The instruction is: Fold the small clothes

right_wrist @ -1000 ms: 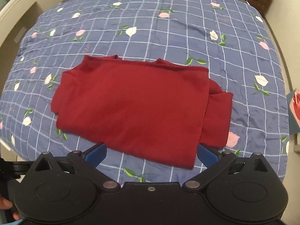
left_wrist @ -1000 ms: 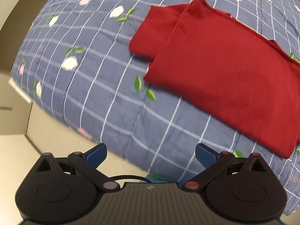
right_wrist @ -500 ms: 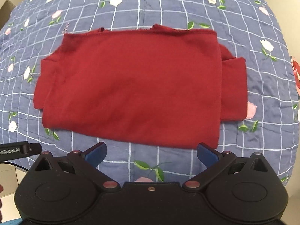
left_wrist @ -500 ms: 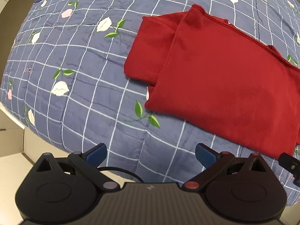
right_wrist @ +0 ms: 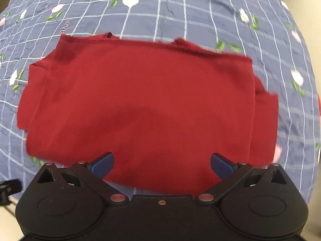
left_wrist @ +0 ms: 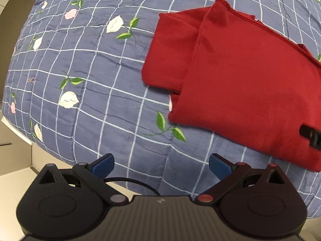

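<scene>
A red garment lies flat on the blue floral quilt, folded into a rough rectangle with a sleeve tucked under at each end. In the left wrist view it fills the right half, and my left gripper hovers open over the quilt near its lower left corner, not touching it. In the right wrist view the garment spreads across the middle. My right gripper is open, its blue fingertips just above the near hem. A dark piece of the right gripper shows at the right edge of the left wrist view.
The quilt covers a bed that drops off at its near and left edges. Beige floor or furniture lies beyond the left edge. A black cable loops just ahead of the left gripper body.
Both grippers have moved forward and lower toward the garment, which now looks larger in both views. The right gripper has come over the near hem. Both stay open.
</scene>
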A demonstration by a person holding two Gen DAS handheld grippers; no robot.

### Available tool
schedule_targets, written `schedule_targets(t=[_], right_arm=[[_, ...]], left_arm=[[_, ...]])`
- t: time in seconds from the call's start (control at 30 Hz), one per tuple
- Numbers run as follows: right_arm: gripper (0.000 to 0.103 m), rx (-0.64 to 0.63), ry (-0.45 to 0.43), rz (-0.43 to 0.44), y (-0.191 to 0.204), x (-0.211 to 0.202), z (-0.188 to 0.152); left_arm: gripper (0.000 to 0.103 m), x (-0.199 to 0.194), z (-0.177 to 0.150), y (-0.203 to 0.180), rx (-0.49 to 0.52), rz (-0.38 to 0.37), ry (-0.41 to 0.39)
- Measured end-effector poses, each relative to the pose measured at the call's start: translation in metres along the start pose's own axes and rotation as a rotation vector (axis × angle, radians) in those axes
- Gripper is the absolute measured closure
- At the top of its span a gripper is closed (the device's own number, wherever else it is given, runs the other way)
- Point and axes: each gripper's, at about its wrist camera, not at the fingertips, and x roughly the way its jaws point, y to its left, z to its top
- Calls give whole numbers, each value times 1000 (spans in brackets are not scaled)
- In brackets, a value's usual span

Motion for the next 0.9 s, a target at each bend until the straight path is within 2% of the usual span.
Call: schedule_targets(t=[0.17, 0.27, 0.33, 0.5, 0.6, 0.77, 0.9], right_arm=[[1, -98, -83, -47, 10, 17, 16], [1, -124, -99, -58, 10, 31, 24], [1, -123, -76, -61, 9, 44, 25], [1, -70, 68, -40, 2, 85, 25], [0, -12, 82, -1, -9, 92, 28], [0, -41, 85, 22, -13, 98, 29], [0, -39, 86, 35, -17, 101, 31]], left_arm=[[1, 6, 5, 0, 13, 13, 11], [1, 10, 7, -4, 29, 19, 18], [1, 11, 9, -7, 41, 26, 21], [1, 12, 11, -16, 68, 32, 23], [1, 13, 14, -19, 78, 40, 22], [1, 20, 17, -21, 61, 46, 6], [1, 30, 15, -24, 65, 90, -18]])
